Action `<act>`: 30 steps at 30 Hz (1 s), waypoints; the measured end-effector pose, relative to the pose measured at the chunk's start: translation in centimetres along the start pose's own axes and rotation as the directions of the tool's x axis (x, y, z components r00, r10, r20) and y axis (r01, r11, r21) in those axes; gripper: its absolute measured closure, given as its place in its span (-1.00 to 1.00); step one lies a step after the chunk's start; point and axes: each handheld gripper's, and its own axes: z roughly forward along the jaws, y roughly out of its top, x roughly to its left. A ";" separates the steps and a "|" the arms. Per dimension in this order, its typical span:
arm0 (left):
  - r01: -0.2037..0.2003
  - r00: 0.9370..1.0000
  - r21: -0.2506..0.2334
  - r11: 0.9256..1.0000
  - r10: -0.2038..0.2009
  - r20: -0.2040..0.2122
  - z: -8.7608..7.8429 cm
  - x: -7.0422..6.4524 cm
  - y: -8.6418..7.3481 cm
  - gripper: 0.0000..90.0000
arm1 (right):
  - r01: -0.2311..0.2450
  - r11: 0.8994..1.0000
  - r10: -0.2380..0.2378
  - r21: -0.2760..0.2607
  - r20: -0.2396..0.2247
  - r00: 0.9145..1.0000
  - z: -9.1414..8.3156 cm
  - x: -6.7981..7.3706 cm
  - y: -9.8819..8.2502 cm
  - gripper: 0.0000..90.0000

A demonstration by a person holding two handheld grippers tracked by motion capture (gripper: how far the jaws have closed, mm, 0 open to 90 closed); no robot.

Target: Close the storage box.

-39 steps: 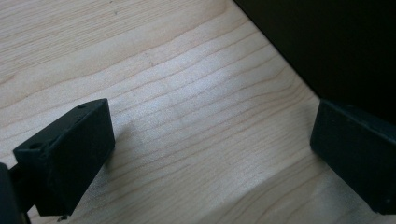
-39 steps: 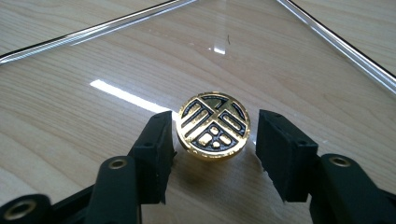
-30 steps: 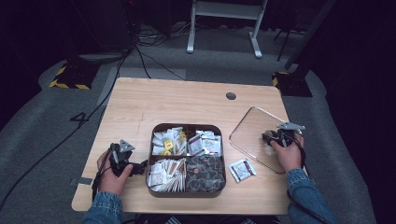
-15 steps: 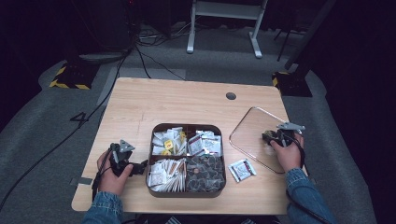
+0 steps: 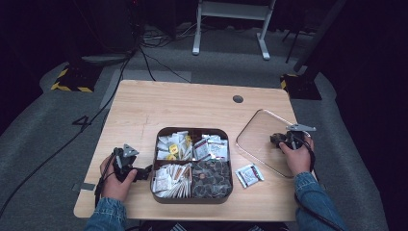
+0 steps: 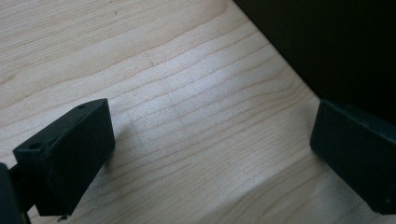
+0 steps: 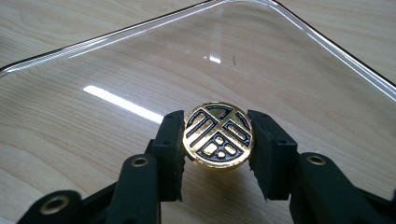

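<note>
A dark square tray (image 5: 192, 130) with four compartments of sachets sits at the table's front middle. Right of it a clear lid (image 5: 260, 132) lies flat on the wood. My right gripper (image 5: 278, 139) is shut on the lid's round gold-and-black knob (image 7: 218, 135), one pad on each side; the lid (image 7: 140, 70) spreads out beyond the knob. My left gripper (image 5: 143, 172) rests on the table just left of the tray. Its jaws stand wide open (image 6: 210, 140) over bare wood, with the tray's dark wall (image 6: 327, 42) beside the right-hand jaw.
A loose white sachet (image 5: 249, 174) lies on the table between the tray and the lid. A small round cable hole (image 5: 237, 99) marks the table's far side. Cables and a stand's legs are on the floor beyond the table.
</note>
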 end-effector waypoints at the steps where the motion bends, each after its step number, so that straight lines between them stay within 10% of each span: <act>1: 0.000 1.000 0.000 1.000 0.000 0.000 0.0 0.0 0.0 -1.00 | 0.011 1.000 -0.011 -0.012 0.002 1.000 -0.5 0.0 0.4 0.31; 16: 0.001 1.000 0.000 1.000 -0.001 -0.001 0.0 0.0 0.0 -1.00 | 0.034 0.997 -0.037 -0.062 -0.036 0.999 -3.6 0.9 3.2 0.31; 30: 0.000 1.000 0.000 1.000 0.000 0.000 0.0 0.0 0.0 -1.00 | 0.076 0.992 -0.085 -0.105 -0.080 0.993 -5.9 4.5 6.5 0.31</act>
